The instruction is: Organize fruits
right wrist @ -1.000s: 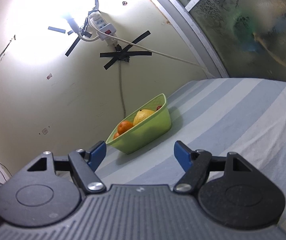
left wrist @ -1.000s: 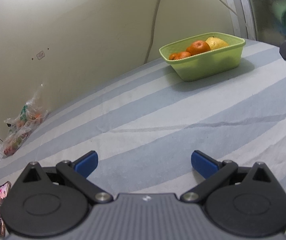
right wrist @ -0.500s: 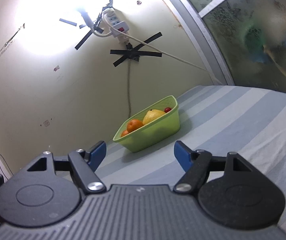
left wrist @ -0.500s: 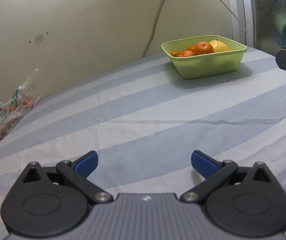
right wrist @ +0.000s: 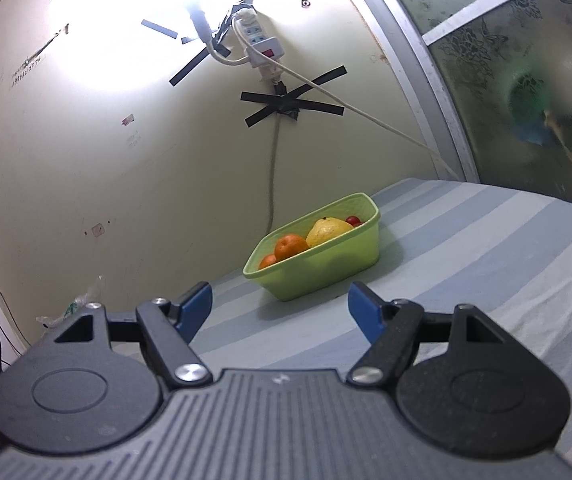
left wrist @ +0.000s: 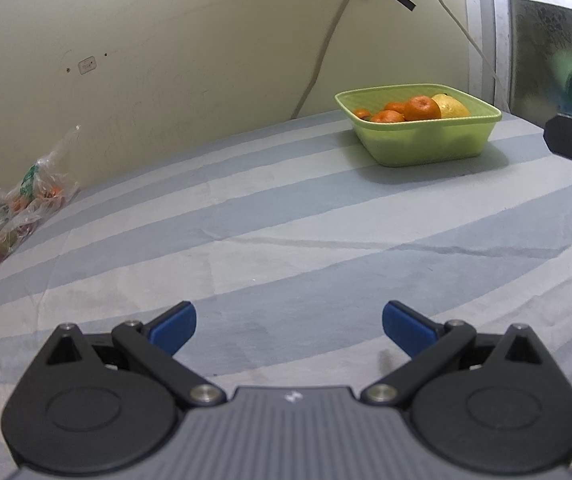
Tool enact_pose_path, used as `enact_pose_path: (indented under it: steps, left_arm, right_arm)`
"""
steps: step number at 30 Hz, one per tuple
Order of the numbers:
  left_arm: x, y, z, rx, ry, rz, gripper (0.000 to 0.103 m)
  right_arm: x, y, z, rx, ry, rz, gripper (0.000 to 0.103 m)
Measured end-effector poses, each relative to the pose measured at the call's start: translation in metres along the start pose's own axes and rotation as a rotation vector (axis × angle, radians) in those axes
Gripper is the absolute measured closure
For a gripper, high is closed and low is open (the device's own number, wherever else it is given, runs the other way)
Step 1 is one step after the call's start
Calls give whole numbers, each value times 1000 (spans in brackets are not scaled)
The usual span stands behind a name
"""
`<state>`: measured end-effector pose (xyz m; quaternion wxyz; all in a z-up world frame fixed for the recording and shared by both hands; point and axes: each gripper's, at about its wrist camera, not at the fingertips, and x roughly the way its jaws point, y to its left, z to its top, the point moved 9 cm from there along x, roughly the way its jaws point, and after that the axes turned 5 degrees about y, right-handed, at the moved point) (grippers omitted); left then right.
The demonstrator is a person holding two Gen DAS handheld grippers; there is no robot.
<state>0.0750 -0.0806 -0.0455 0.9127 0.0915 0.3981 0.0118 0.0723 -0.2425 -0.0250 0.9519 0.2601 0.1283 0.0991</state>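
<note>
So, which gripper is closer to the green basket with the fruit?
Right. The right gripper is open just before the green basket. The left gripper, also open, is farther back across the striped cloth.

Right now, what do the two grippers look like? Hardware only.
Both match: left gripper and right gripper have blue finger pads on black linkage arms with silver pivot bolts, two round black housings, and a ribbed grey centre body bearing a small white logo. No cables or sleeves visible.

Lime-green basket point(right wrist: 326, 268); orange tangerines point(left wrist: 422, 108); blue-grey striped cloth point(left wrist: 286, 220).
</note>
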Motion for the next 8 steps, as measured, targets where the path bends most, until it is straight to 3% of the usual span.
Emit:
enact_pose_path:
  steps: [8]
  left_arm:
    - [-1,7,1,-10,-27,-23,0]
  right_arm:
    - [2,11,-2,-46,0,-14,26]
